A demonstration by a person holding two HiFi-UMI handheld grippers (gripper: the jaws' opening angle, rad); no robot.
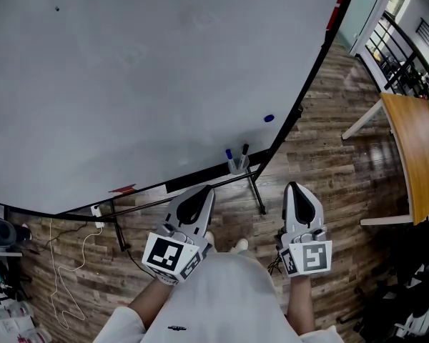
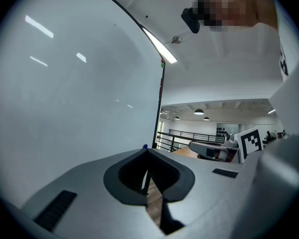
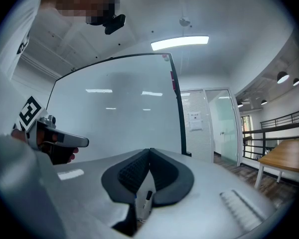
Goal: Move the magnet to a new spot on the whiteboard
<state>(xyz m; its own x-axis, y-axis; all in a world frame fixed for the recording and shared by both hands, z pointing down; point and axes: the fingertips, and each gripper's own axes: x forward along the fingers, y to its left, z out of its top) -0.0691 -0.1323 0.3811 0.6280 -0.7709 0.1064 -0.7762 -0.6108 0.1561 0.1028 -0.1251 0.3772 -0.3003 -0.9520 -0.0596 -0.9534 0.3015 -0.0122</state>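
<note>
Left claw [image 1: 203, 191] and right claw [image 1: 293, 186] both clenched, empty, below bottom edge of whiteboard [image 1: 129, 84]; blue magnet [image 1: 269, 118] near its lower-right corner.

My right gripper [image 3: 149, 156] has its jaws shut on nothing. The whiteboard [image 3: 114, 113] is at twelve o'clock, the left gripper [image 3: 60, 139] at nine and a table [image 3: 286, 156] at three.

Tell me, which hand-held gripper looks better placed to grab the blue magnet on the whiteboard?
Probably the right hand-held gripper: in the head view the blue magnet sits near the right edge of the whiteboard, closer to it than to the left hand-held gripper.
</note>
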